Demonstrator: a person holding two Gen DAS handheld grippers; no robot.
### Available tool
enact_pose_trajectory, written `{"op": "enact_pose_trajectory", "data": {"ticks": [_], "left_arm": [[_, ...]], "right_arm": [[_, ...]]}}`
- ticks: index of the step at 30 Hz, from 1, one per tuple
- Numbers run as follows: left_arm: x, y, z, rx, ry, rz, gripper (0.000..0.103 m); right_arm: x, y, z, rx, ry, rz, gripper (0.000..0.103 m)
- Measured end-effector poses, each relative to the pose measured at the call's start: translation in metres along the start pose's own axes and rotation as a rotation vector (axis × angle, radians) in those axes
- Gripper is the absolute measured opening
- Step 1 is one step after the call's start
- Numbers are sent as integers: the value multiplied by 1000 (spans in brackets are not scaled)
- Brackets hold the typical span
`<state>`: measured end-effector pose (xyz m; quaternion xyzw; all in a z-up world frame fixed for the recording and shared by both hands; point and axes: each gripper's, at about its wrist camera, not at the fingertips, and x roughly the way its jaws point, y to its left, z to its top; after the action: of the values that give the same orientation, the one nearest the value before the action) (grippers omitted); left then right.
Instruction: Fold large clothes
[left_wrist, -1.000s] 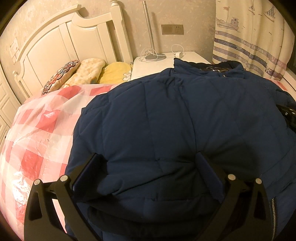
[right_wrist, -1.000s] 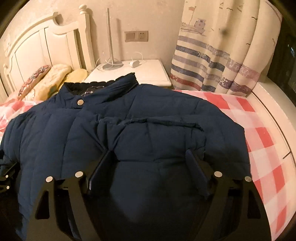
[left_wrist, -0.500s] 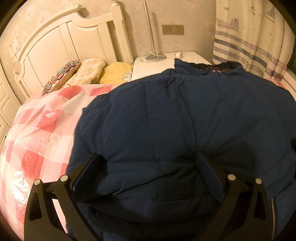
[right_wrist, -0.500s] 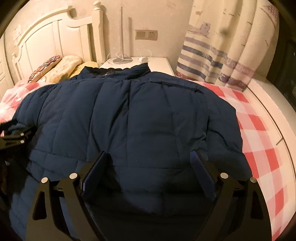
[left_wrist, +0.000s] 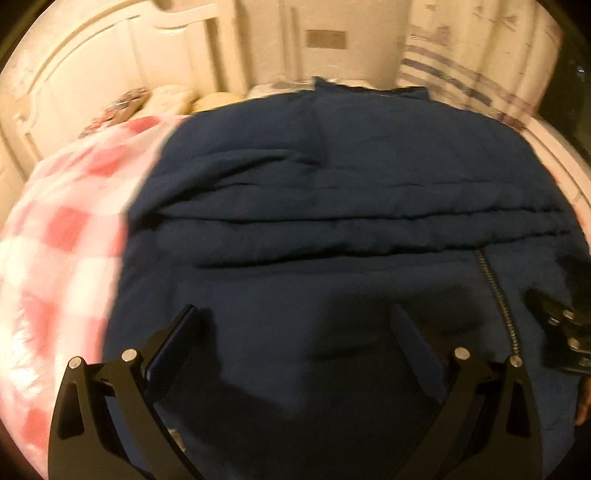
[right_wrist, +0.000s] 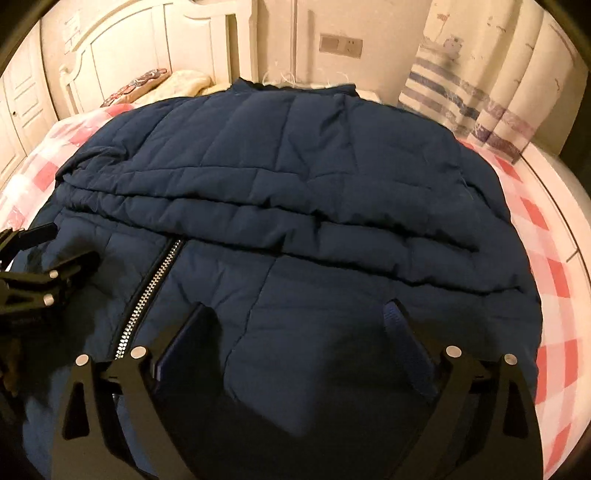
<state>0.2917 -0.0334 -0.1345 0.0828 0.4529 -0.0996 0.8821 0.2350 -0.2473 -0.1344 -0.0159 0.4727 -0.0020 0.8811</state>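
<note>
A navy quilted puffer jacket (right_wrist: 295, 192) lies spread over the bed's pink-and-white checked cover (right_wrist: 546, 258), collar at the far end by the white headboard (right_wrist: 122, 62) and the nightstand. A padded fold, seemingly a sleeve, lies across its body from left to right, and below that fold the silver zipper (right_wrist: 155, 291) runs toward the near edge.

The right tool (right_wrist: 299, 332) hovers over the near right part of the jacket. Its jaws have just been opening and now stand wide, with jacket fabric beneath them but nothing pinched between the blue pads.

The left tool (left_wrist: 295, 332) is over the near left part, its jaws also spread wide and gripping nothing; that view is blurred. Each tool shows at the edge of the other's view.

Far left, patterned pillows (right_wrist: 147, 83) rest against the headboard. A striped curtain (right_wrist: 480, 103) hangs at the far right, with a wall socket (right_wrist: 340, 45) between headboard and curtain.
</note>
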Motion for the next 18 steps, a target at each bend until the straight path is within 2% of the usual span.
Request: {"op": "enact_pose_trajectory", "data": {"ticks": [2, 3, 4, 6, 7, 8, 10, 11, 12, 13, 16, 18], "left_arm": [[-17, 14, -8, -25, -54, 3, 101], [-22, 21, -13, -33, -64, 10, 101], [-21, 29, -21, -45, -53, 32, 101], [-7, 41, -31, -60, 3, 43, 101], [-3, 46, -33, -72, 15, 16, 101], [-5, 51, -33, -93, 10, -10, 101], [-9, 51, -34, -75, 14, 49, 101], [-13, 51, -35, -66, 13, 61, 100], [-23, 48, -40, -60, 8, 54, 100], [-35, 45, -45, -54, -5, 15, 100], [-74, 27, -65, 11, -61, -68, 101], [-80, 10, -81, 88, -54, -81, 101]], "right_arm": [[-13, -5, -2, -2, 5, 0, 91], [-25, -12, -5, 2, -30, -10, 91], [-35, -21, -9, 13, -56, -31, 92], [-38, -42, -20, 54, -54, -71, 92], [-34, -54, -25, 80, -34, -88, 92], [-24, -67, -34, 107, 1, -96, 96], [-22, -81, -45, 147, -25, -13, 97], [-26, -82, -47, 149, -12, -18, 96], [-31, -80, -48, 143, 7, -40, 96], [-39, -76, -50, 135, 9, -57, 97], [-72, -60, -67, 88, -41, -11, 97], [-85, -48, -79, 48, -63, 17, 97]]}}
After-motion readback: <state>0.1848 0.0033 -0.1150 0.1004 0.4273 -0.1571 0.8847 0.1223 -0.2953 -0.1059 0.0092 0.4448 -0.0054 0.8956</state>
